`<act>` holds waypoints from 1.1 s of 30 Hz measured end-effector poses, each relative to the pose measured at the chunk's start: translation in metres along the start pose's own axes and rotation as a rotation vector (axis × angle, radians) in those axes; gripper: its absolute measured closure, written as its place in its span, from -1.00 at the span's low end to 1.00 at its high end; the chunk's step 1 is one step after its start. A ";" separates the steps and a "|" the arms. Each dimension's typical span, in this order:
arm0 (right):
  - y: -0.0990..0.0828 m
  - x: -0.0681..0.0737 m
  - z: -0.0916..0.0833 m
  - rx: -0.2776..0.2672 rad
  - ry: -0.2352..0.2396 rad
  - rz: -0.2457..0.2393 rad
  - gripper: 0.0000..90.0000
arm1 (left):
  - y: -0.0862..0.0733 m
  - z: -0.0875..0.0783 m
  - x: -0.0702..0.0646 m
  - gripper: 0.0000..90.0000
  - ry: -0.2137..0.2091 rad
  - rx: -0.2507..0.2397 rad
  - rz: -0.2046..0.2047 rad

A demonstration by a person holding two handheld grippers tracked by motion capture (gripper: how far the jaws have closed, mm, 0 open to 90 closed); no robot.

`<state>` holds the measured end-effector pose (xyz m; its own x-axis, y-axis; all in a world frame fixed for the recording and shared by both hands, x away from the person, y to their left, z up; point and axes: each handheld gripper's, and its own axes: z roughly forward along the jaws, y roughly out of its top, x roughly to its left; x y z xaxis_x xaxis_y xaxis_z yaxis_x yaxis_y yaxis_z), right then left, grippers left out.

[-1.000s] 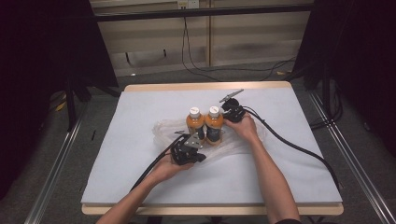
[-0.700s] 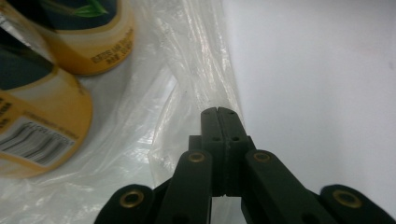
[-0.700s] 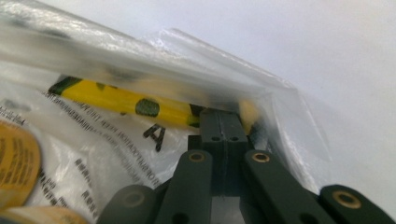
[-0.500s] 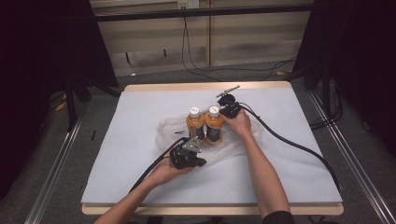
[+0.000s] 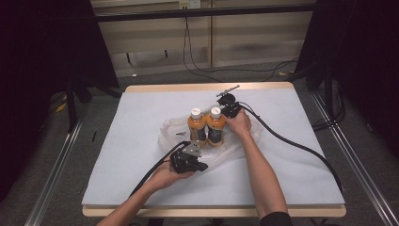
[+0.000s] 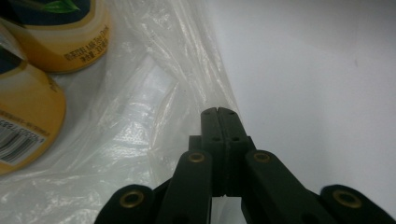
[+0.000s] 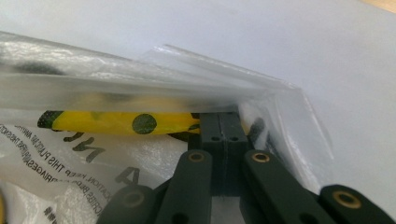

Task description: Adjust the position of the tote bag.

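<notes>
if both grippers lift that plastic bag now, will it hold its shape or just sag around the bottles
Probably sag: the bag is thin, clear, wrinkled film, lying crumpled on the table. The two bottles standing on it look full, so they would likely weigh down the middle and may tip together. The film looks slick, so each hand-held gripper, left and right, could slip.

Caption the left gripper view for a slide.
Left gripper shut on the clear plastic bag edge, two orange bottles beside.

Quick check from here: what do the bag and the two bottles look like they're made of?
Bag: thin clear plastic film, glossy; it wrinkles, glints, and the bottles show through. Both tools are shut on it.
Two bottles: likely clear plastic holding orange drink, with white caps and printed glossy wrap labels; glass cannot be ruled out.
</notes>
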<state>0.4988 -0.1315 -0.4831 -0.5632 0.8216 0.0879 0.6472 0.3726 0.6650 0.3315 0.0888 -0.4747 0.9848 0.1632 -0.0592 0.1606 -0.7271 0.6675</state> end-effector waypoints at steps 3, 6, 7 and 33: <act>-0.001 0.003 -0.002 0.005 0.023 -0.013 1.00 | 0.000 -0.001 0.004 1.00 -0.006 0.002 -0.006; -0.001 0.006 -0.008 -0.020 0.066 -0.010 1.00 | 0.000 -0.002 0.006 1.00 0.001 -0.031 -0.026; -0.001 0.007 -0.010 -0.023 0.066 -0.020 1.00 | 0.000 -0.003 0.007 1.00 -0.003 -0.048 -0.034; -0.030 0.012 -0.101 -0.170 0.086 -0.114 1.00 | -0.011 -0.047 0.018 0.74 0.051 -0.311 -0.138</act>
<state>0.4211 -0.1768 -0.4272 -0.6744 0.7356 0.0636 0.4853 0.3767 0.7890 0.3444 0.1312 -0.4489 0.9493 0.2851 -0.1325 0.2566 -0.4592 0.8505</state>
